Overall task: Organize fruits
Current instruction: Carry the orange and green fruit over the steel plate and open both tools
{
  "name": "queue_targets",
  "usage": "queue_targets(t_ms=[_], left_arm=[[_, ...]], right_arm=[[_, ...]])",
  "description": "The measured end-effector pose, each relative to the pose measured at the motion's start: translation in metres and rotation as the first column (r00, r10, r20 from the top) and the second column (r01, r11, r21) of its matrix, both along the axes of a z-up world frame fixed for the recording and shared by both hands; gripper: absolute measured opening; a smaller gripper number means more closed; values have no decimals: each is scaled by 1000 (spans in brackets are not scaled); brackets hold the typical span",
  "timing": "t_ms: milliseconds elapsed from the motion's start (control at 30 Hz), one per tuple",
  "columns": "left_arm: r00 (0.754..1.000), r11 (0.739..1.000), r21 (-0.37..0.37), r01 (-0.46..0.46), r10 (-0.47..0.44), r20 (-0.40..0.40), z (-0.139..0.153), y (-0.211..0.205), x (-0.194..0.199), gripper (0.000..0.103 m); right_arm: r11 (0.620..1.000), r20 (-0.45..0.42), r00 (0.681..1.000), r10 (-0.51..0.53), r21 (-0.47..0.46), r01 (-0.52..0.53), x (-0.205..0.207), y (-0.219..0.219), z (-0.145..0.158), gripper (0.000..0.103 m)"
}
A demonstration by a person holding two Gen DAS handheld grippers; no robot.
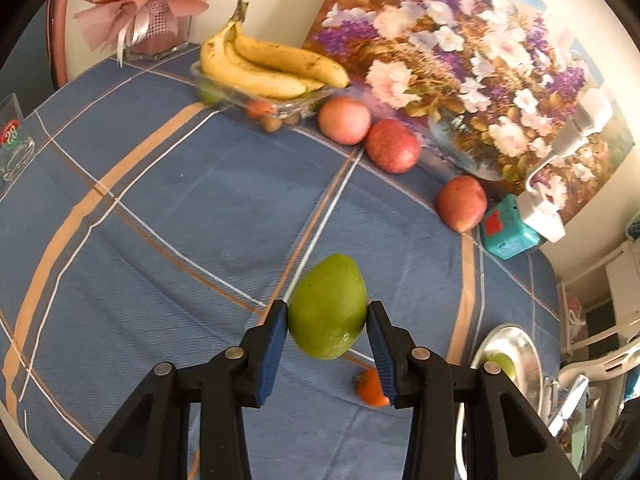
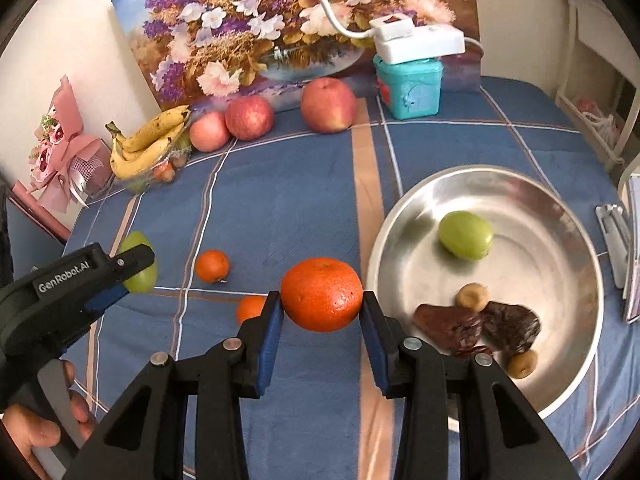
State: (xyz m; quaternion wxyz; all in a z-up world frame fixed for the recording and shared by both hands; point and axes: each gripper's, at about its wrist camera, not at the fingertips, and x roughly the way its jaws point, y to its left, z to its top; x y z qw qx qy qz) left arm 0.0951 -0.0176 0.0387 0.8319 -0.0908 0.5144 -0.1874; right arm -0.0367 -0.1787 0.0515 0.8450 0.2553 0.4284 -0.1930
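Above the blue checked tablecloth point(image 2: 280, 208), the right gripper point(image 2: 322, 312) clamps a large orange point(image 2: 322, 294) between its blue pads, held clear of the cloth just left of the steel bowl point(image 2: 560, 280). Bowl contents: one green fruit point(image 2: 465, 235), two small brown fruits, and dark dried pieces. Left gripper point(image 1: 327, 316) clamps a green mango point(image 1: 327, 306) on both sides, also lifted off the cloth; a hand point(image 2: 36, 436) shows on its handle in the right wrist view. Two small tangerines point(image 2: 212, 266) lie on the cloth between the grippers. Along the wall: three red apples point(image 2: 328, 105), bananas point(image 2: 150, 144) on a glass dish, and a teal box point(image 2: 410, 86) in front of a flower painting point(image 2: 280, 20).
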Motion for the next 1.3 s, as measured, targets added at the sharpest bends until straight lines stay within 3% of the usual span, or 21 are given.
queue_targets(t_ms=[267,500,833,1100,1300], left_arm=[[995,995,15,95,-95,43,14,-32,-23,43],[969,968,44,245,-246,24,3,-78,-49,43],[891,889,121,442,-450,54,-7,-136,-98,43],[828,830,158,535,-552,93,-12,-167,-128,43],[808,811,180,556,-579,112,-16,-175,-136,43]], right_arm=[[996,-5,996,-85,24,86,-22,-30,-5,40],[965,-49,969,-244,85,247,-53,-80,-23,41],[914,-75,917,-391,88,397,-90,-125,-27,41],[912,-71,915,-396,83,401,-94,-126,-24,41],[914,-79,917,-390,90,396,-92,-128,-28,41]])
